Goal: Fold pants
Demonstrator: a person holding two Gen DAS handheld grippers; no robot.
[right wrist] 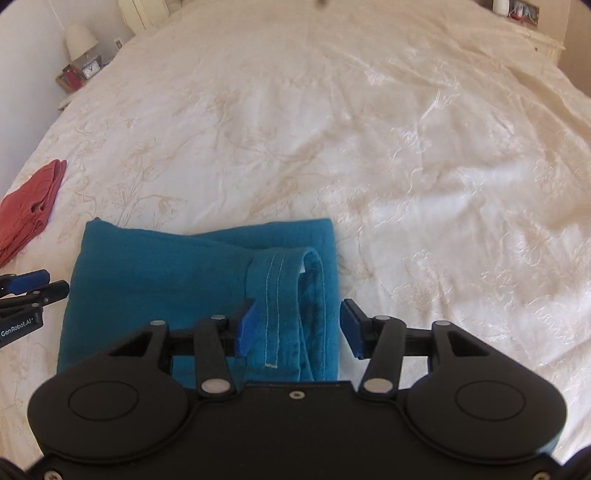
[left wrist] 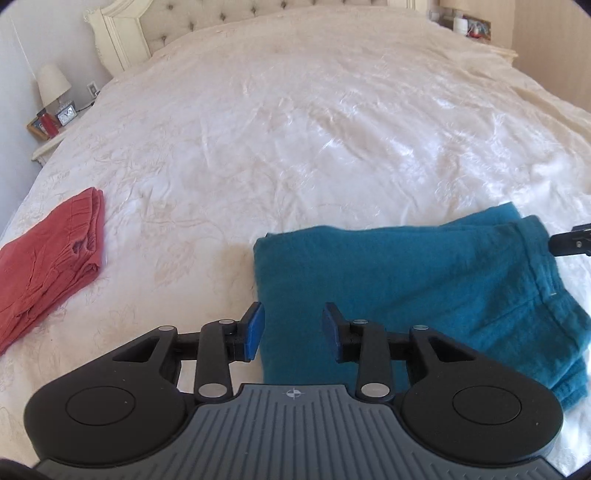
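The folded teal pants (right wrist: 199,280) lie on the cream bedspread (right wrist: 406,166), lower centre of both views. Left gripper (left wrist: 293,328) and right gripper (right wrist: 297,328) hover over them — jaws apart, gripping nothing. Folded red pants (left wrist: 48,254) sit at left, cut off by the frame edge — no containers visible.

Teal pants (right wrist: 162,280): near edge hidden under the right gripper's (right wrist: 297,328) body in the right wrist view; whether the hem strip touches either pad cannot be told. Left of the teal pants, red garment (left wrist: 48,258) runs off the frame edge. Beyond the teal pants, far left, nightstand (left wrist: 48,142) items too small to tell. Headboard (left wrist: 207,22) cut by top edge. Right gripper shows only as a tip at the left wrist view's right edge.
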